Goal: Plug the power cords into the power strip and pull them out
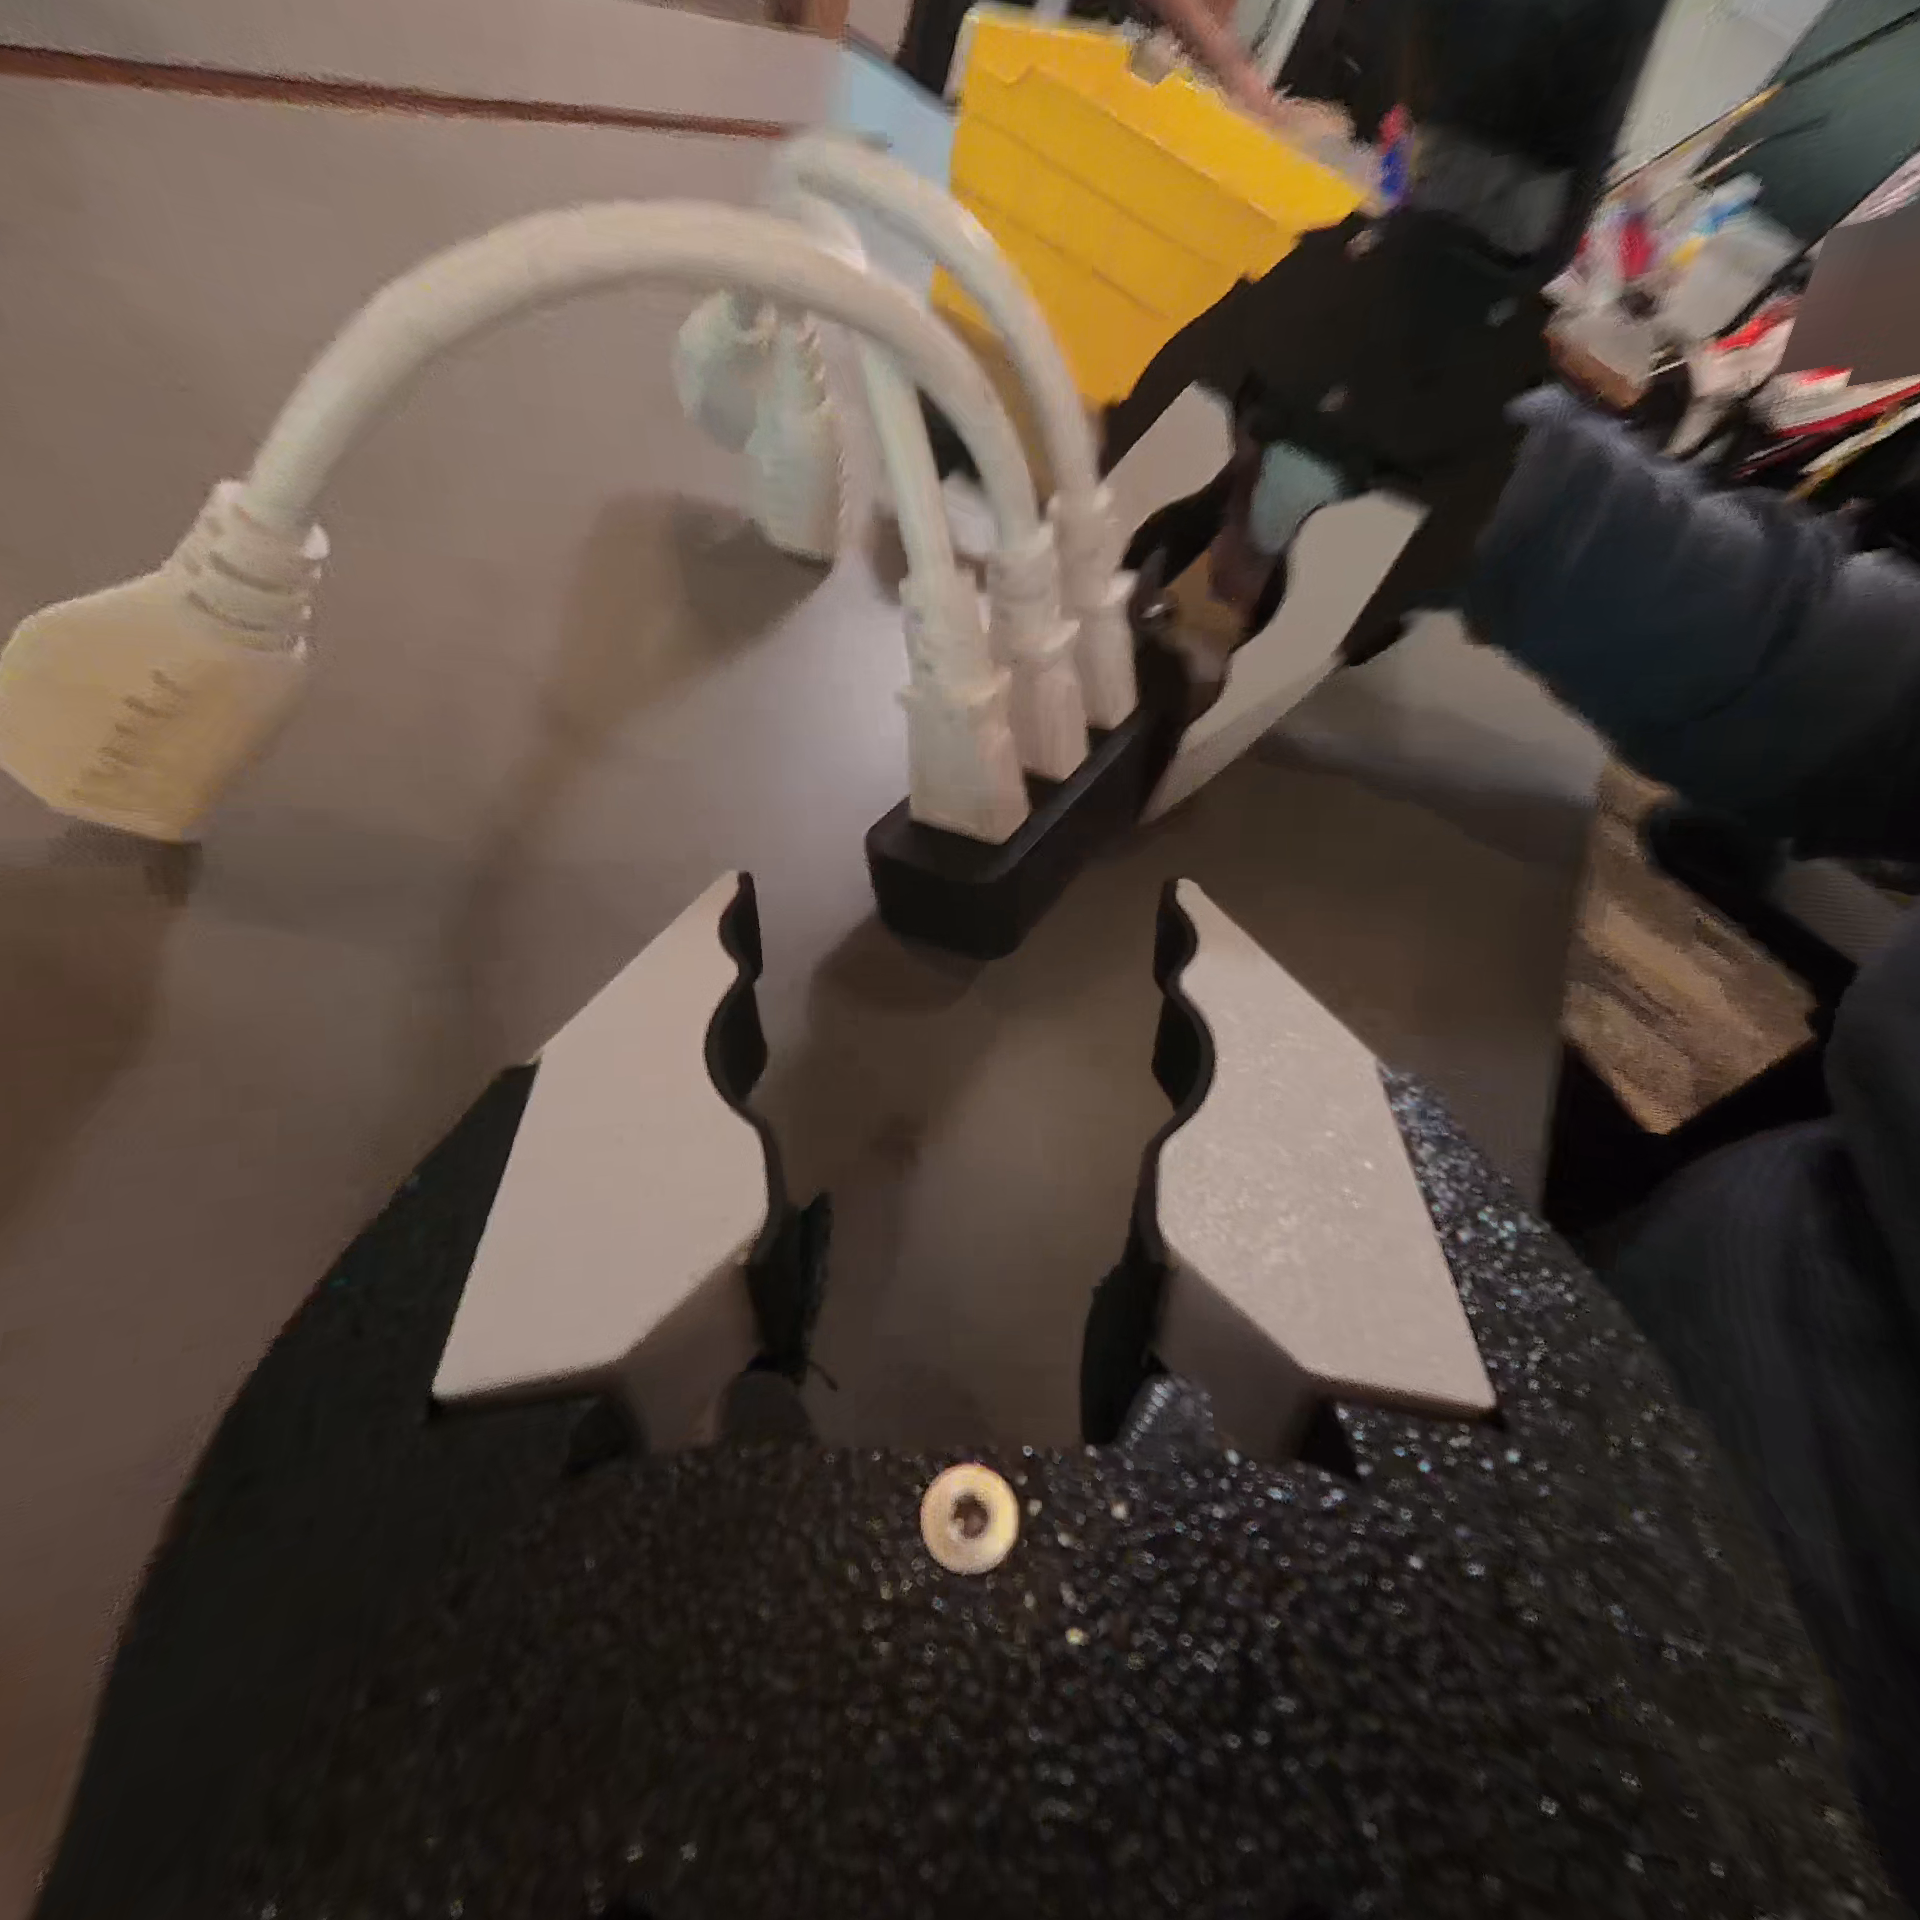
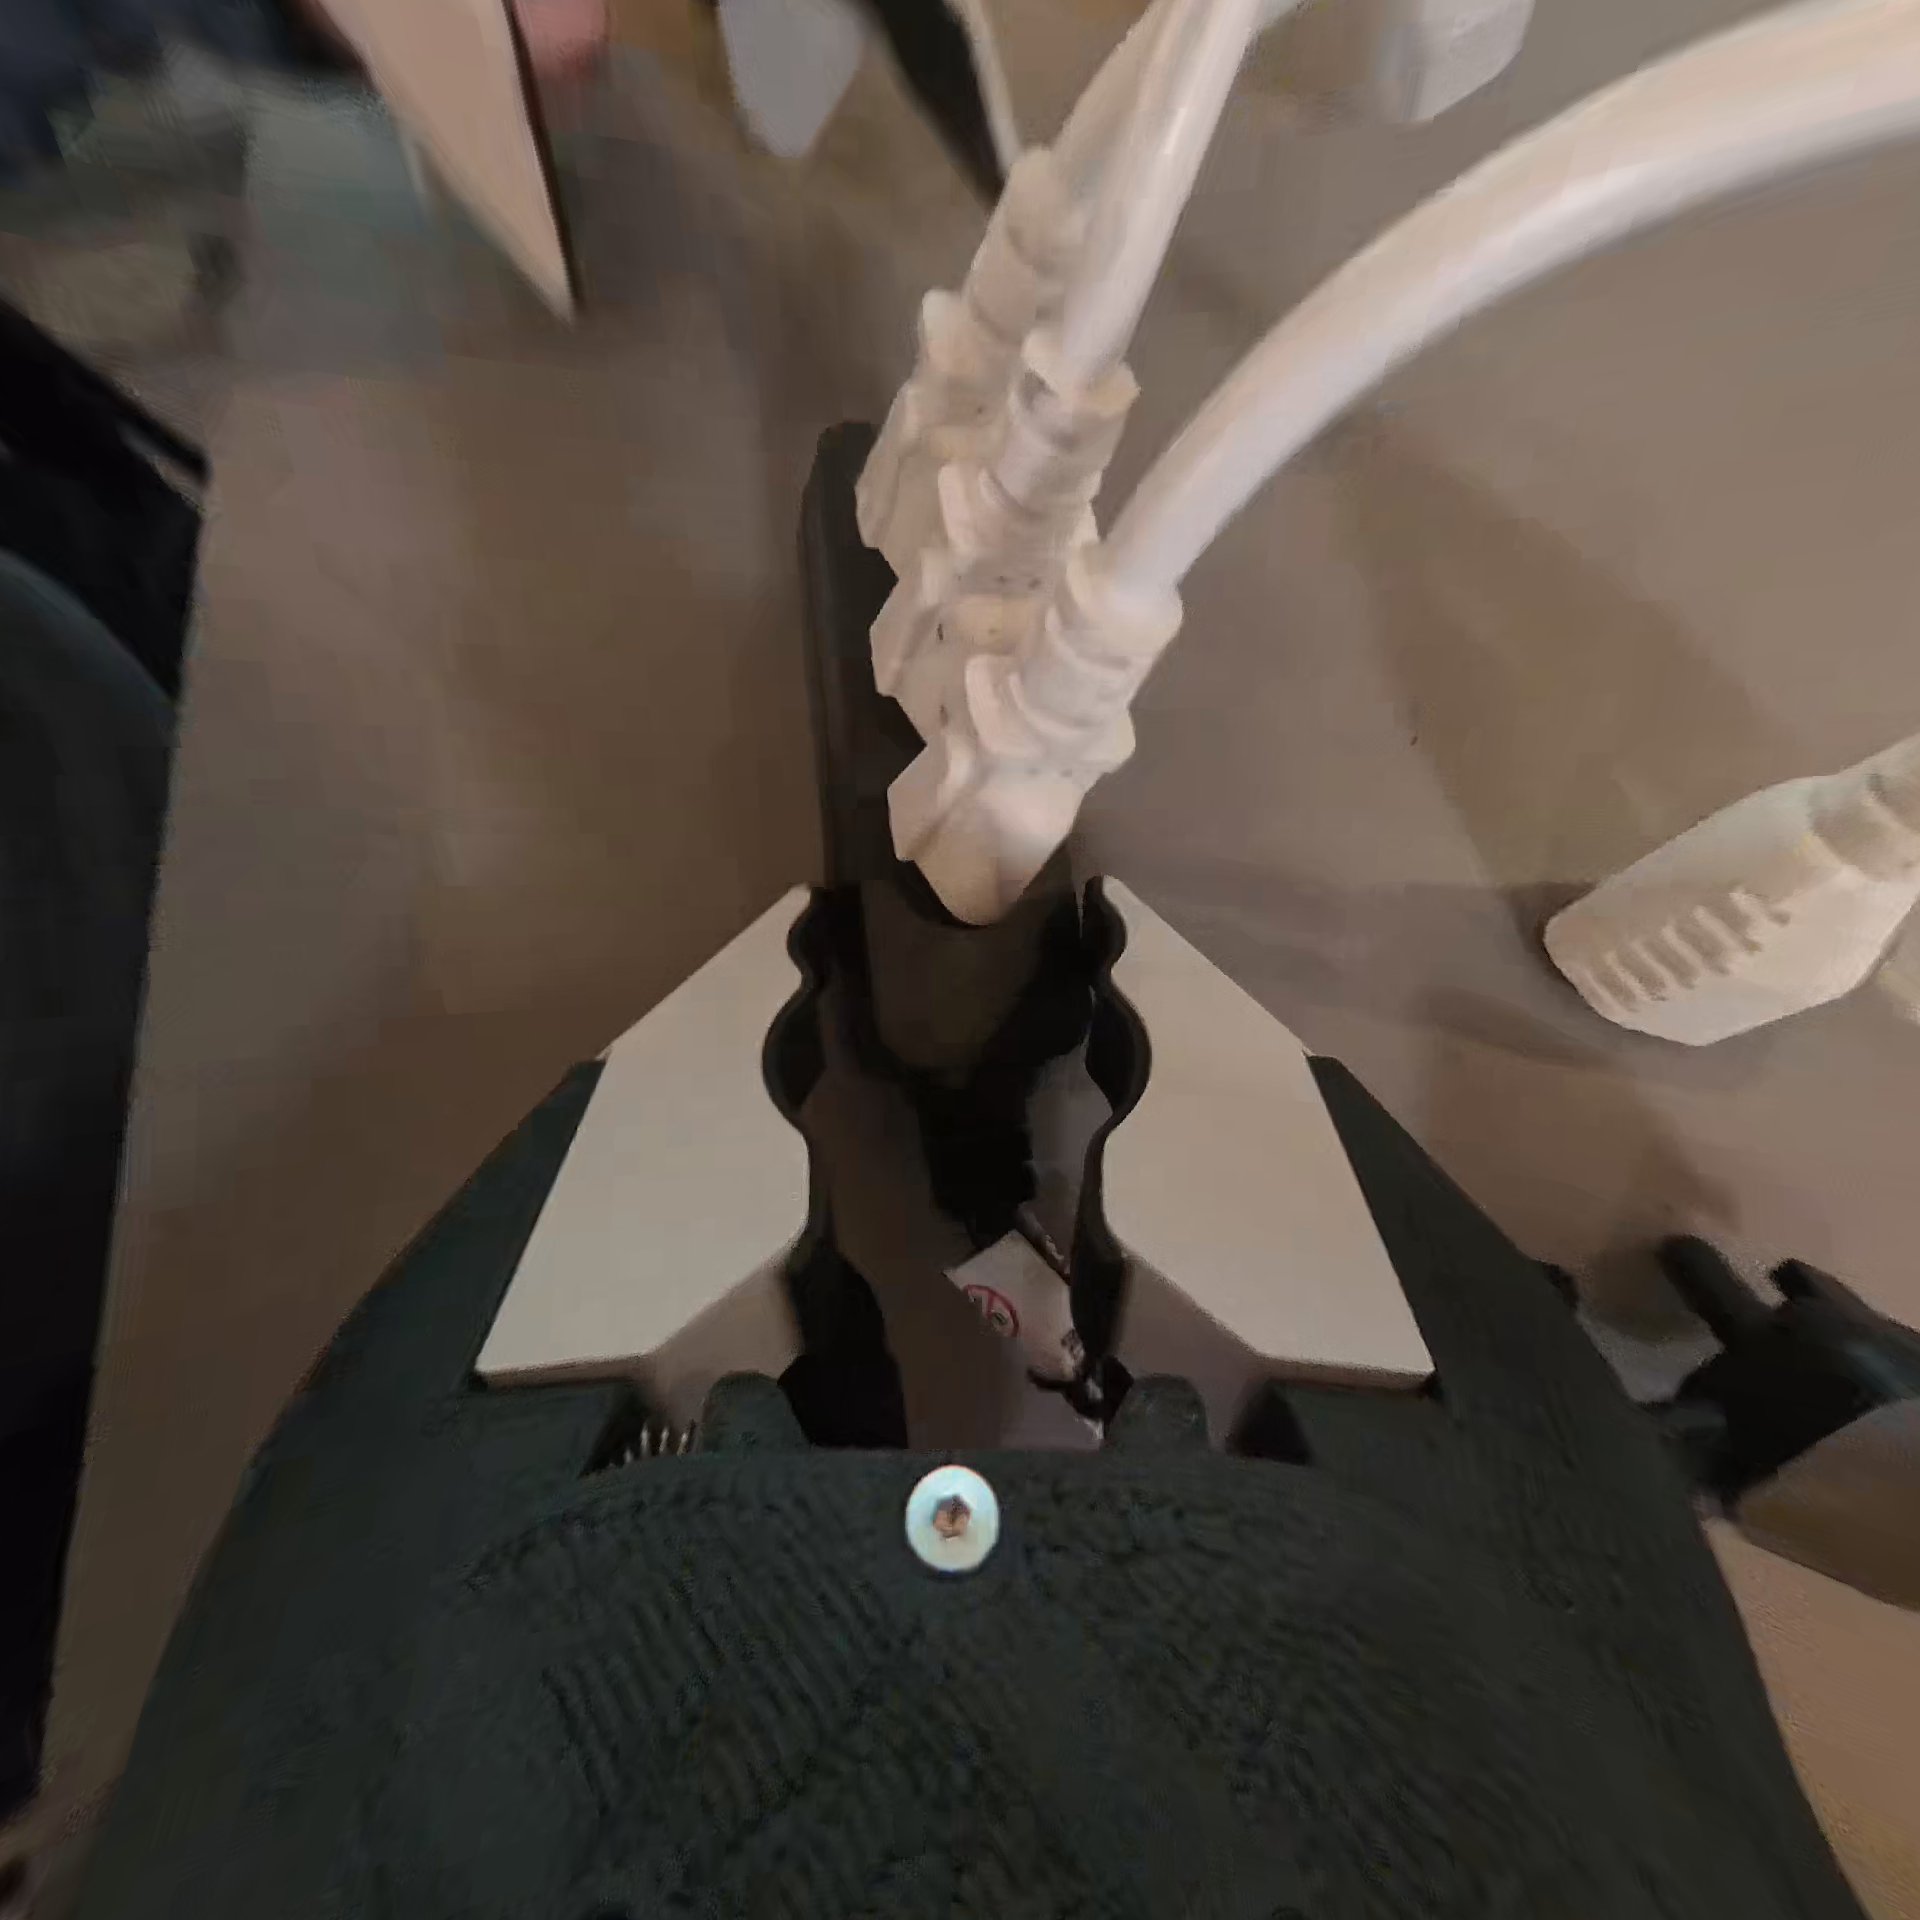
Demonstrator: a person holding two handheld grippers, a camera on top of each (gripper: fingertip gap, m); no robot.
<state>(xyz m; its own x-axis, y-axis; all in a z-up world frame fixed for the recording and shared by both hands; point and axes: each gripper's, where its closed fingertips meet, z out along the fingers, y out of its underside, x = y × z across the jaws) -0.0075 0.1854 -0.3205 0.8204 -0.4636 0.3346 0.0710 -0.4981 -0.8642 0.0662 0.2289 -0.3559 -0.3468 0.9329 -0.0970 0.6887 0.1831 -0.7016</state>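
— Where's the power strip (image 1: 1013, 831)?

— Black, lying on the tan worktop (image 1: 416, 987) toward its middle, three white plugs (image 1: 1023, 675) standing in it side by side, cords arching up and away.

— Your right gripper (image 2: 956, 940)?

— My jaws are closed around the strip's near end (image 2: 940, 987), fingers pressing both its sides, nearest plug just ahead.

— And the left?

— My left gripper (image 1: 958, 904) is spread wide and holds nothing, just short of the strip's other end. A loose white plug (image 1: 145, 696) rests near the worktop's left edge.
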